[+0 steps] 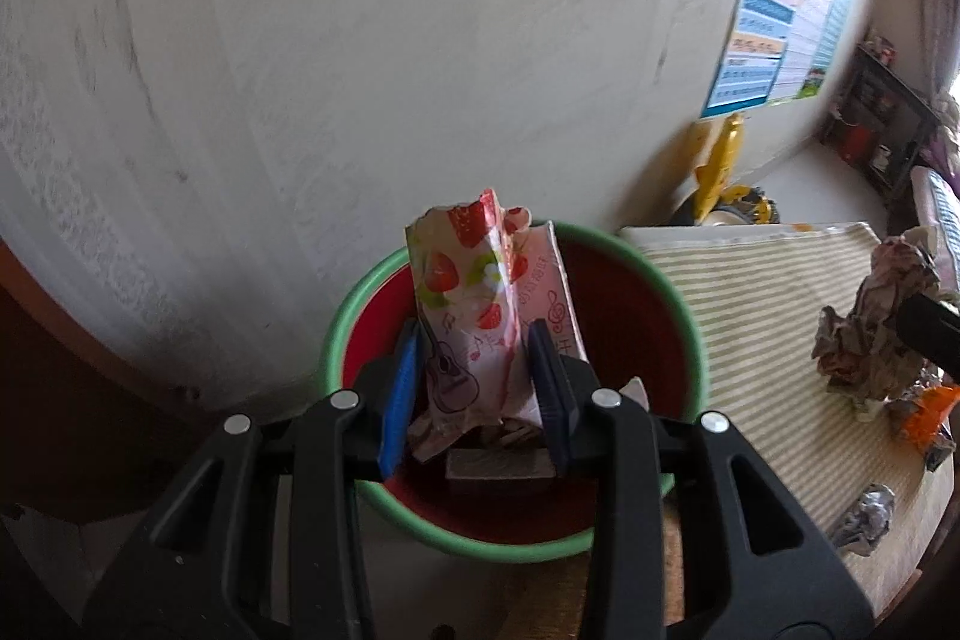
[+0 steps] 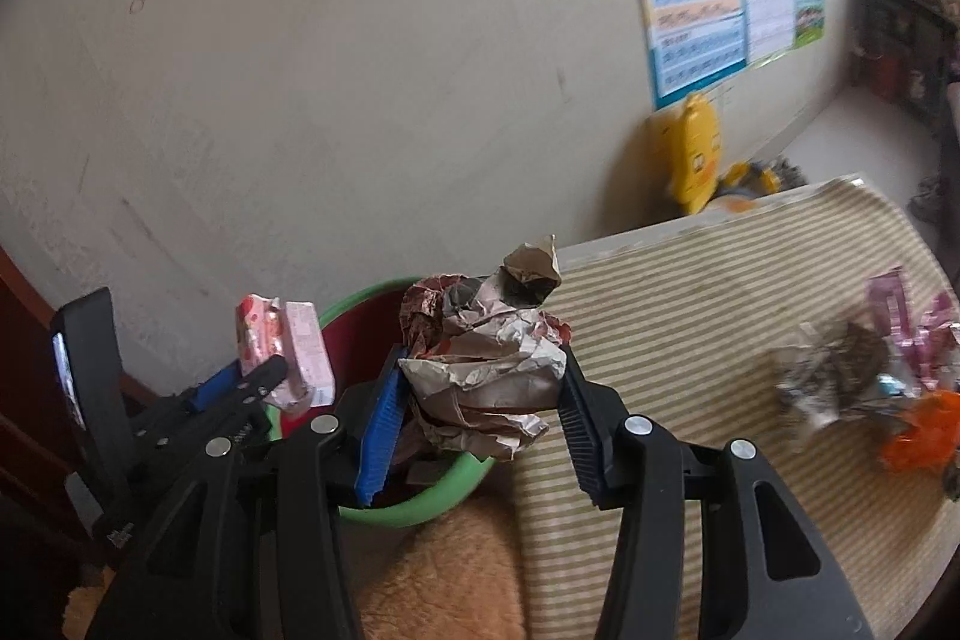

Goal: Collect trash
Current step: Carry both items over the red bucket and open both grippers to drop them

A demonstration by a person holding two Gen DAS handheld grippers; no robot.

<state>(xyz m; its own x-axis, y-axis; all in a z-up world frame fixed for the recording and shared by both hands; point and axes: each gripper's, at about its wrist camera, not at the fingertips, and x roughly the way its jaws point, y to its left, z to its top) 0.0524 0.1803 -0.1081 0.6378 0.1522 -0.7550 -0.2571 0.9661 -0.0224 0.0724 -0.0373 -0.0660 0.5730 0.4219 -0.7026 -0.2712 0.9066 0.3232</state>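
Observation:
My left gripper is shut on a strawberry-print wrapper and holds it upright over a bin with a green rim and red inside; some trash lies at its bottom. The same left gripper and pink wrapper show at the left of the right wrist view. My right gripper is shut on a crumpled grey-brown paper wad, held at the right edge of the green bin. That wad appears at the right of the left wrist view.
A green-striped cloth covers the table right of the bin. More trash lies on it: crumpled foil, pink wrappers, an orange wrapper. A yellow toy leans on the wall behind. A foil scrap lies near the table's edge.

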